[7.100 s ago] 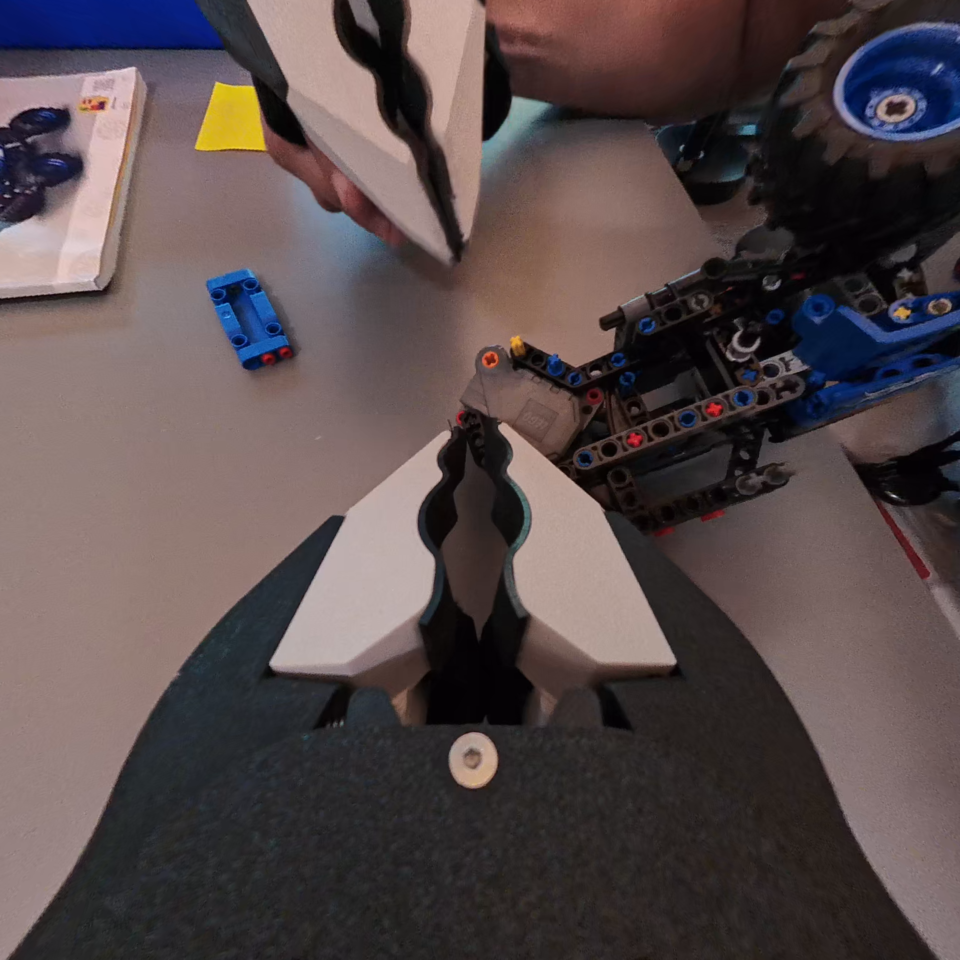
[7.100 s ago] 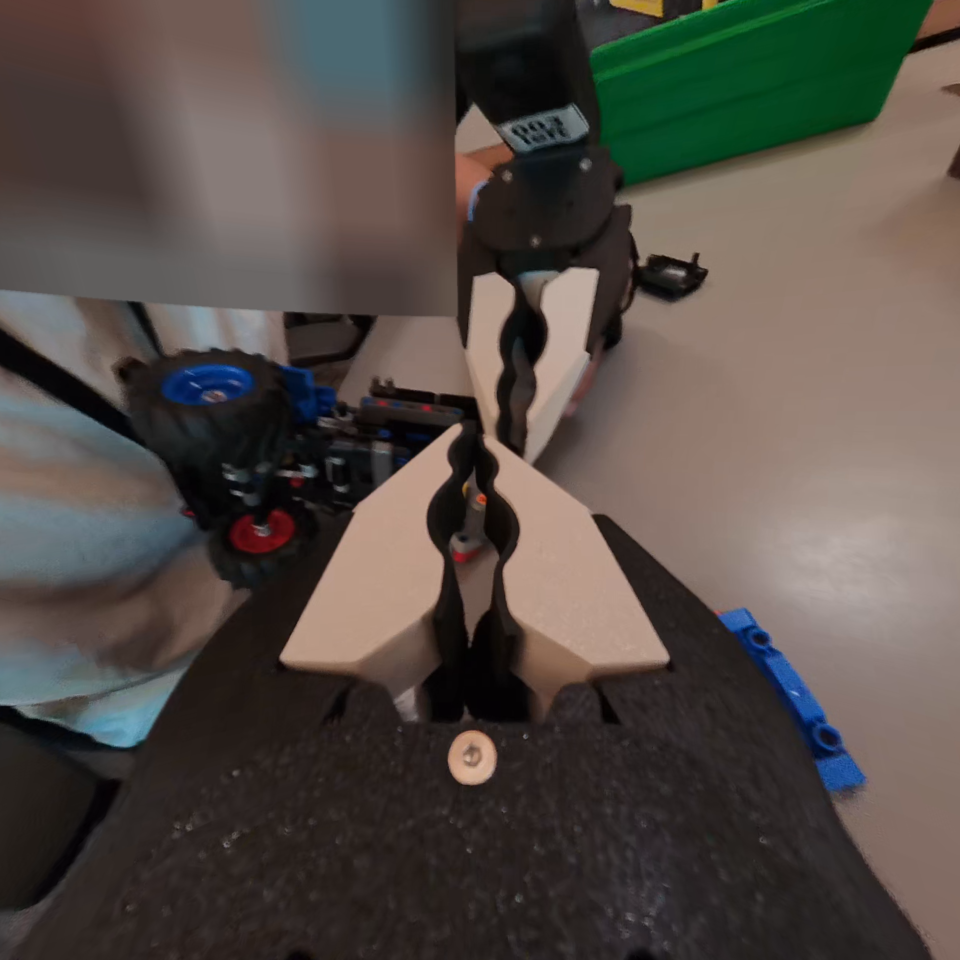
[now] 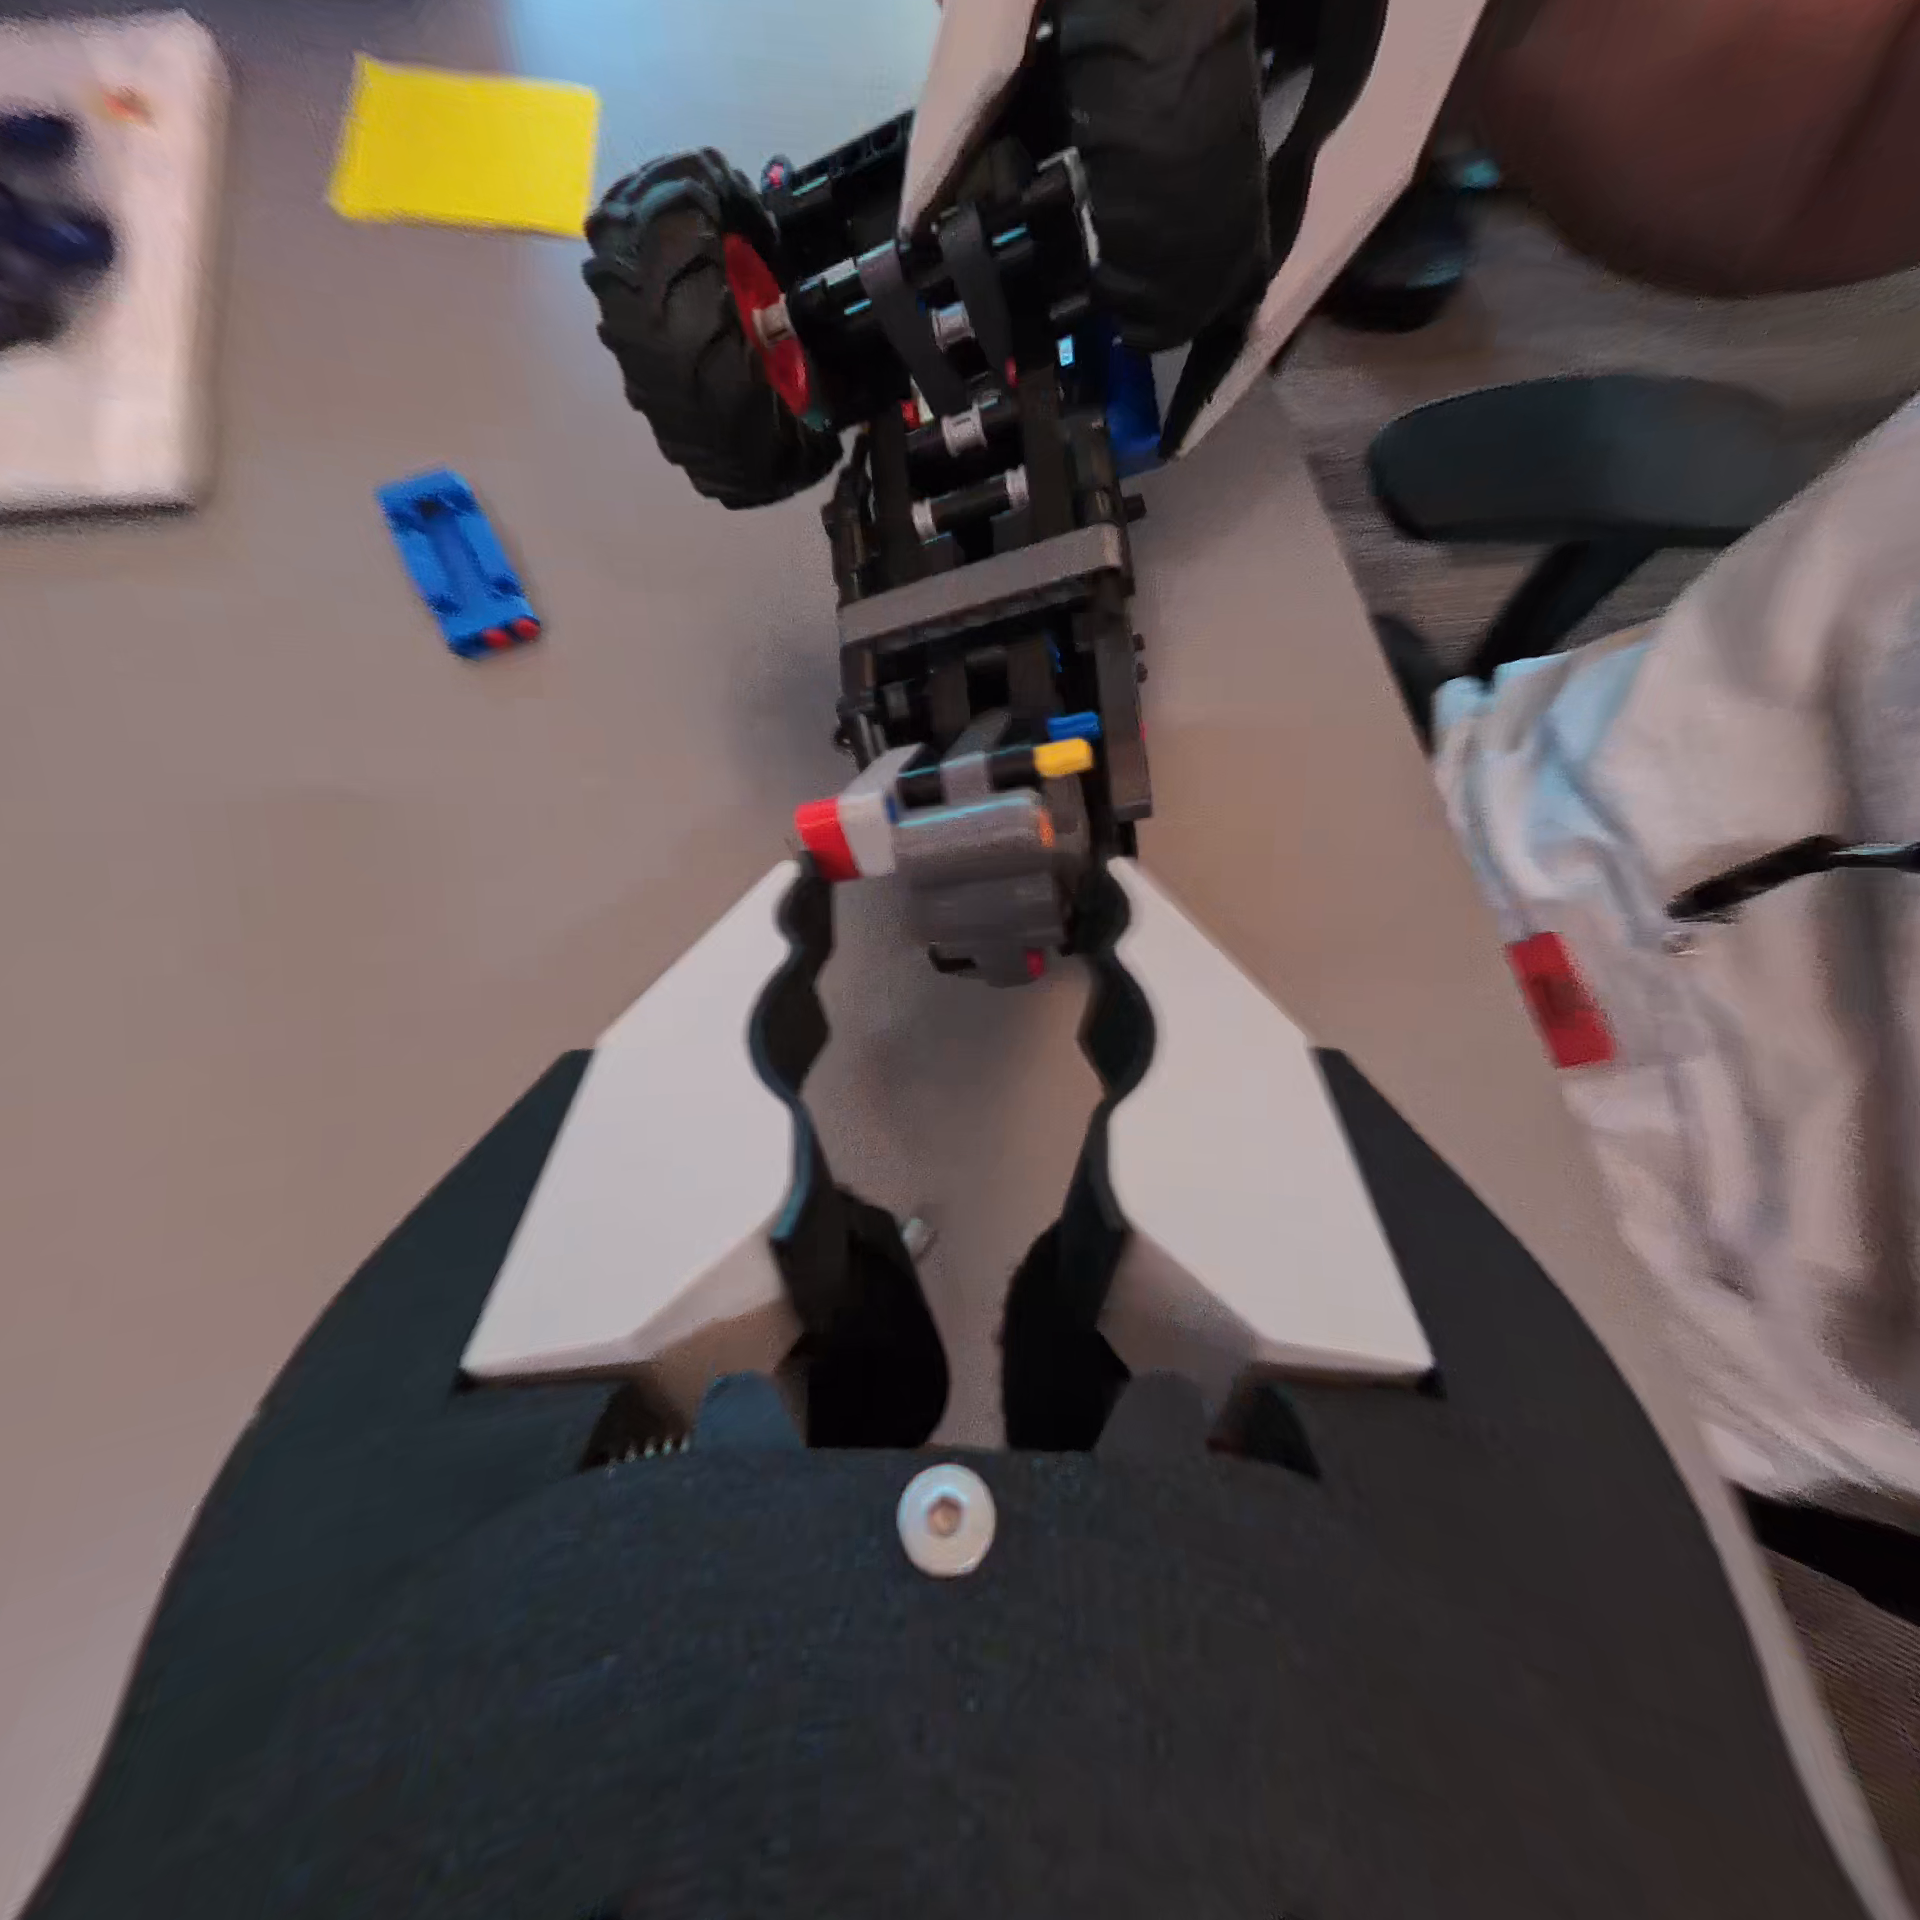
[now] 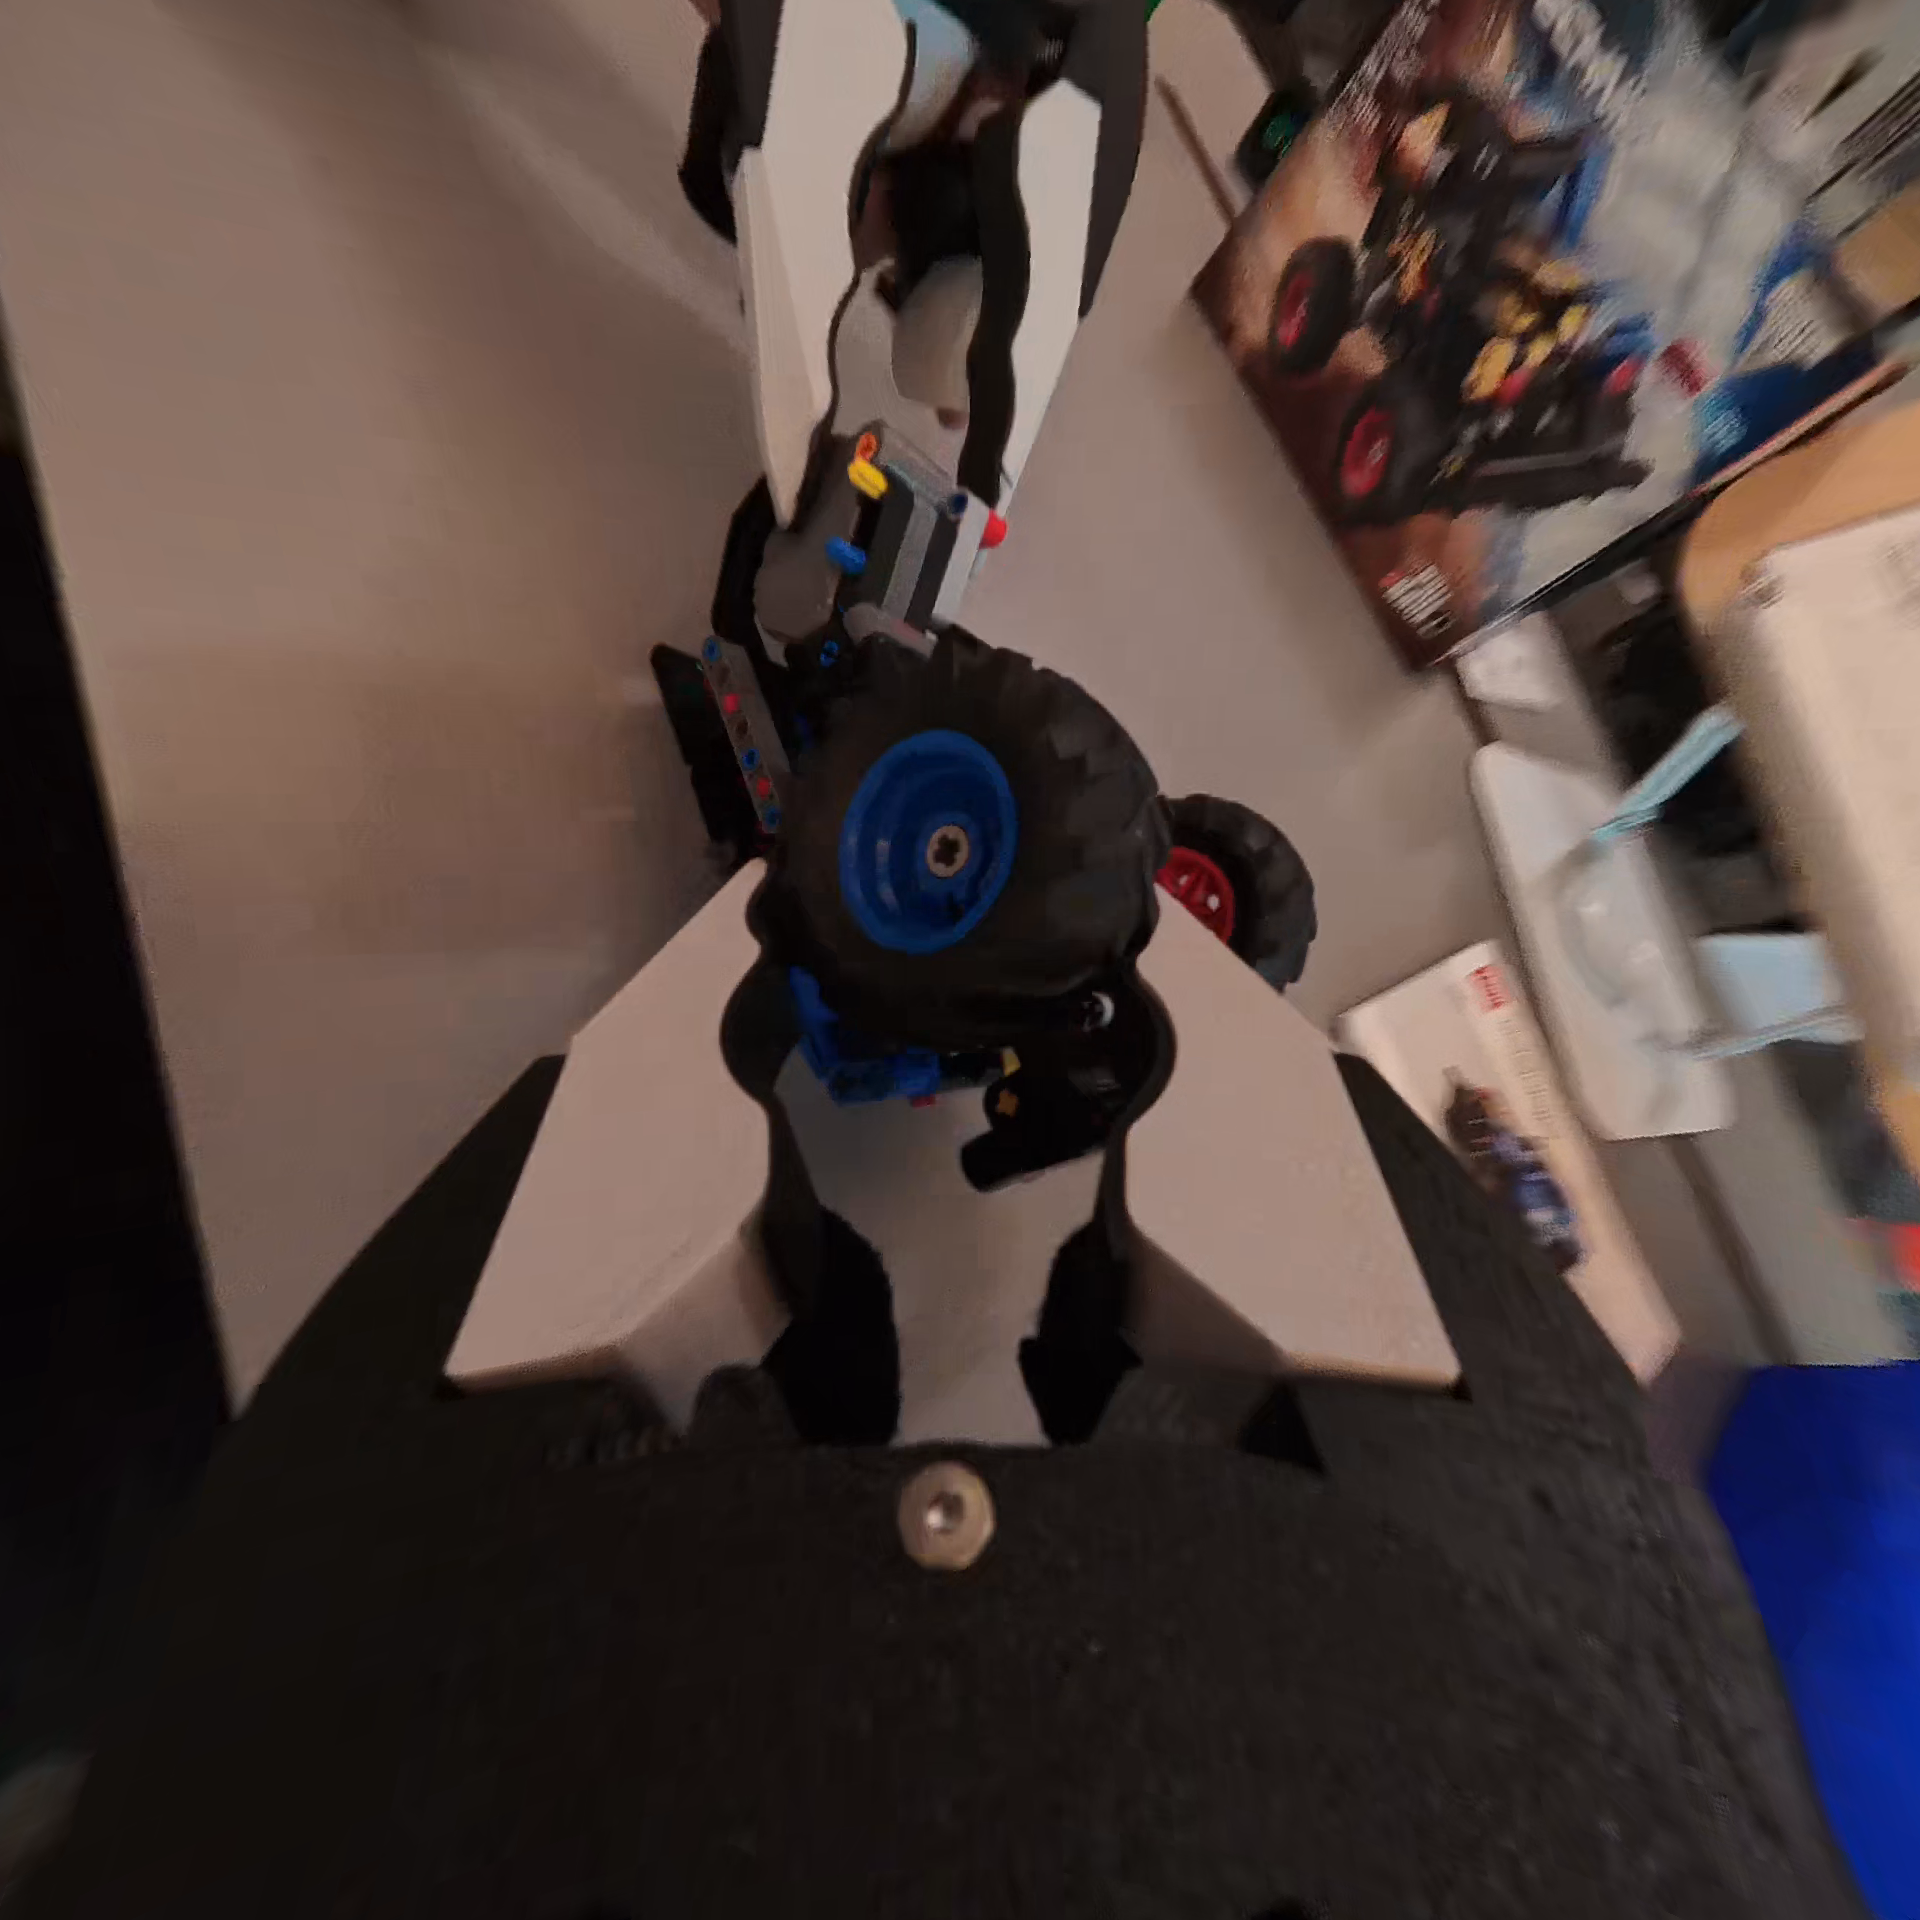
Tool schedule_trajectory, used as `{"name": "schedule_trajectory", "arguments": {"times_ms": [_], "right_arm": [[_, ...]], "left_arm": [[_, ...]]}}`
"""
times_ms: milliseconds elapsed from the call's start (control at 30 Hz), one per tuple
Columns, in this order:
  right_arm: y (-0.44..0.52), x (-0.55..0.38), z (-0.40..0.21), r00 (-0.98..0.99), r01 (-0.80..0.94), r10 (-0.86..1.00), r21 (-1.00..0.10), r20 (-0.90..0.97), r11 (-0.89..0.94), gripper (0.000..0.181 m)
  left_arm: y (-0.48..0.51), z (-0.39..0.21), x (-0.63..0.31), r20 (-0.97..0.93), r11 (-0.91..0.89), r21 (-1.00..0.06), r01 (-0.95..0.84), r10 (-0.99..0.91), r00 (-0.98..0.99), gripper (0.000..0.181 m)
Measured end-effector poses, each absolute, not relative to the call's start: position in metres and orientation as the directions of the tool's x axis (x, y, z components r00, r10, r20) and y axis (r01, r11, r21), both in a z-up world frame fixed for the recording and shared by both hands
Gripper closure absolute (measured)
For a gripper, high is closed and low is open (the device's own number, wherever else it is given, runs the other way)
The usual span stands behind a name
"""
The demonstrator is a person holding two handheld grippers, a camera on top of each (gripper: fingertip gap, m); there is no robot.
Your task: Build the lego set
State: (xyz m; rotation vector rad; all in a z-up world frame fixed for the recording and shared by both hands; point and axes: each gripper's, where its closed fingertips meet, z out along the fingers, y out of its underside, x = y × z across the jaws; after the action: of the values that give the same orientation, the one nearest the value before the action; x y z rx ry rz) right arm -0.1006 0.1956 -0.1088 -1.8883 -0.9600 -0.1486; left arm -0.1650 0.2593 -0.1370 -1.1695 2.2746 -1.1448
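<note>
A workroom or office space is showing here — a place where a toy building kit is being put together at a plain grey table (image 3: 260, 935). An office chair (image 3: 1579, 499) with a dark seat is standing at the table's edge over a carpeted floor. Loose kit pieces are lying about: a small blue brick part (image 3: 457, 561), a yellow sticky note (image 3: 468, 145) and an open instruction booklet (image 3: 94, 270). On the far side a printed kit box (image 4: 1538, 343) picturing a big-wheeled truck is leaning beside a second booklet (image 4: 1496, 1132) and a clear plastic bag — clutter that is suggesting a hobby or test bench rather than a home.
</note>
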Motion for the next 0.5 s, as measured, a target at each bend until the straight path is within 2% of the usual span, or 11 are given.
{"name": "schedule_trajectory", "arguments": {"times_ms": [67, 133, 267, 367, 500], "right_arm": [[0.195, -0.109, -0.108, 0.579, 0.787, 0.463, -0.608, 0.671, -0.105, 0.122], [0.194, -0.116, -0.109, 0.461, 0.874, 0.365, -0.485, 0.809, -0.027, 0.122], [0.192, -0.115, -0.122, 0.338, 0.941, 0.209, -0.335, 0.918, -0.049, 0.121], [0.191, -0.098, -0.145, 0.38, 0.922, 0.205, -0.353, 0.902, -0.158, 0.121], [0.183, -0.101, -0.158, 0.472, 0.88, 0.248, -0.435, 0.846, -0.19, 0.119]], "left_arm": [[0.263, -0.135, -0.17, -0.147, 0.459, -0.76, -0.46, -0.811, -0.566, 0.135], [0.266, -0.134, -0.176, -0.362, 0.593, -0.693, -0.41, -0.778, -0.514, 0.135], [0.266, -0.128, -0.185, -0.653, 0.756, -0.552, -0.353, -0.655, -0.381, 0.134], [0.254, -0.127, -0.19, -0.767, 0.821, -0.482, -0.305, -0.564, -0.306, 0.134], [0.246, -0.127, -0.19, -0.87, 0.882, -0.353, -0.312, -0.432, -0.236, 0.134]]}}
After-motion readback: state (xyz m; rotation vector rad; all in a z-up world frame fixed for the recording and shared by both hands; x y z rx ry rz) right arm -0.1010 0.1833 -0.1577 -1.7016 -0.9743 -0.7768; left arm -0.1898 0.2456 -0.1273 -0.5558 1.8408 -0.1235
